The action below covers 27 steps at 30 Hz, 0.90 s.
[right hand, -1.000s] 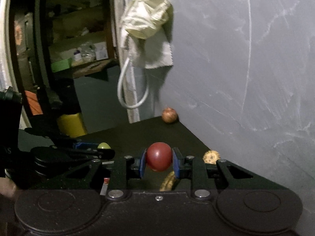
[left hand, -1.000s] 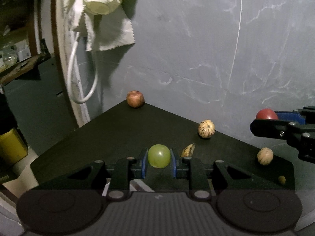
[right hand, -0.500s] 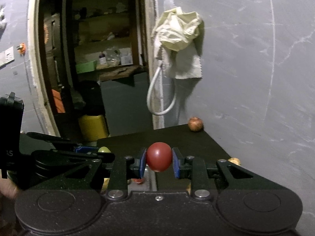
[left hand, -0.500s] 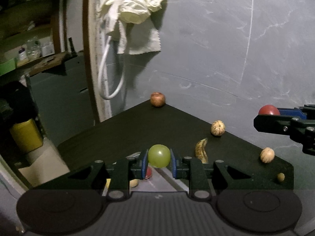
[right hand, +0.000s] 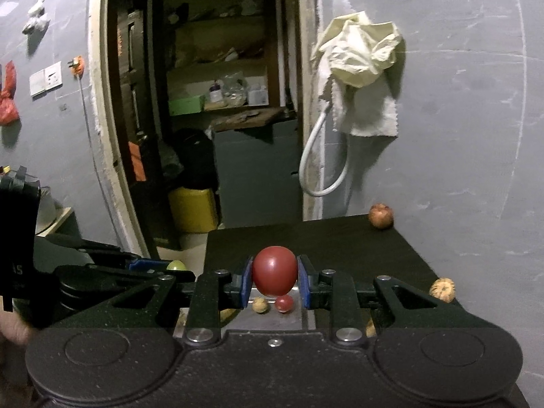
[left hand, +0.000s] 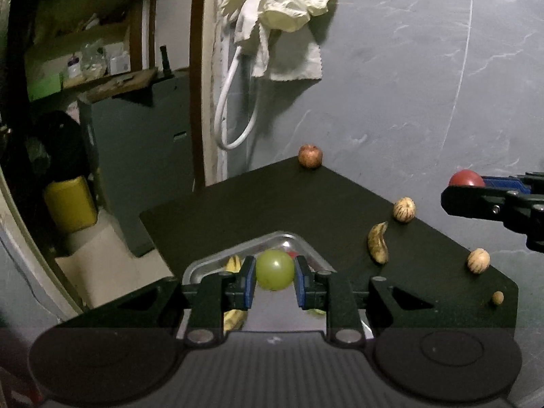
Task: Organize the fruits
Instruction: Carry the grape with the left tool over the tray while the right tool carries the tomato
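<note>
My left tongs (left hand: 274,277) are gripping a green ball (left hand: 274,269), closed just wide enough to pinch it between the blue pads (left hand: 250,284). I am holding it above a metal tray (left hand: 307,250) on the near part of the black counter (left hand: 306,204). In the tray, under these tongs, a yellow banana (left hand: 234,264) is showing, partly hidden.

My right tongs (right hand: 274,284) are clamping a red ball (right hand: 274,274) in the same way, pads pressing on both of its sides. Beneath them a small red fruit (right hand: 284,303) and a small tan fruit (right hand: 260,305) are lying just beside each other in the tray. From the left camera, these tongs are hanging at the right edge, above the counter's right side.

Out on the counter, well apart from the tray, a brown-spotted banana (left hand: 378,247) is lying near a striped tan fruit (left hand: 404,209). A second striped fruit (left hand: 478,261) and a tiny tan one (left hand: 498,297) are sitting near the right corner. A reddish apple (left hand: 310,156) is resting at the far corner, against the grey wall (left hand: 391,85).

On that wall a pale cloth (left hand: 282,6) is hanging above a looped white hose (left hand: 231,119). Left of it, a doorway is opening onto cluttered shelves (right hand: 217,68) and a yellow container (right hand: 193,209).
</note>
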Motion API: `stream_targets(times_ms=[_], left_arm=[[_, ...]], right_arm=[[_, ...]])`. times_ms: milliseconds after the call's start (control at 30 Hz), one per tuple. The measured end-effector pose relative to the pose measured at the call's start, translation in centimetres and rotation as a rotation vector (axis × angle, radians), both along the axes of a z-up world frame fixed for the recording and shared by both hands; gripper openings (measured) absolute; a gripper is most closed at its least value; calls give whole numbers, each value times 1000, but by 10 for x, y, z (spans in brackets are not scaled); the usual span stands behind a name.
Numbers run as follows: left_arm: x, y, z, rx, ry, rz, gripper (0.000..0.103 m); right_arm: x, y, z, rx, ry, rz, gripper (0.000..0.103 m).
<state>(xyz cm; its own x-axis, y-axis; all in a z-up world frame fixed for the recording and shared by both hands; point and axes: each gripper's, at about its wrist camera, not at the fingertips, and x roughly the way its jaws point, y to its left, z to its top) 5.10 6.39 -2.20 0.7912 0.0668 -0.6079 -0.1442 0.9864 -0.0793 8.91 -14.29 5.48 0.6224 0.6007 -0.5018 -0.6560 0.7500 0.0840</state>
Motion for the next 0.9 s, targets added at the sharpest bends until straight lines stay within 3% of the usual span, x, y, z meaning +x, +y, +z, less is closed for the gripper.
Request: stream_targets(times_ms=[500, 900], left_arm=[[-2, 5, -57, -45, 127, -28, 25], [29, 15, -109, -78, 227, -38, 25]], right_arm=[[16, 29, -52, -71, 139, 26, 29], [72, 76, -113, -173, 243, 77, 29]])
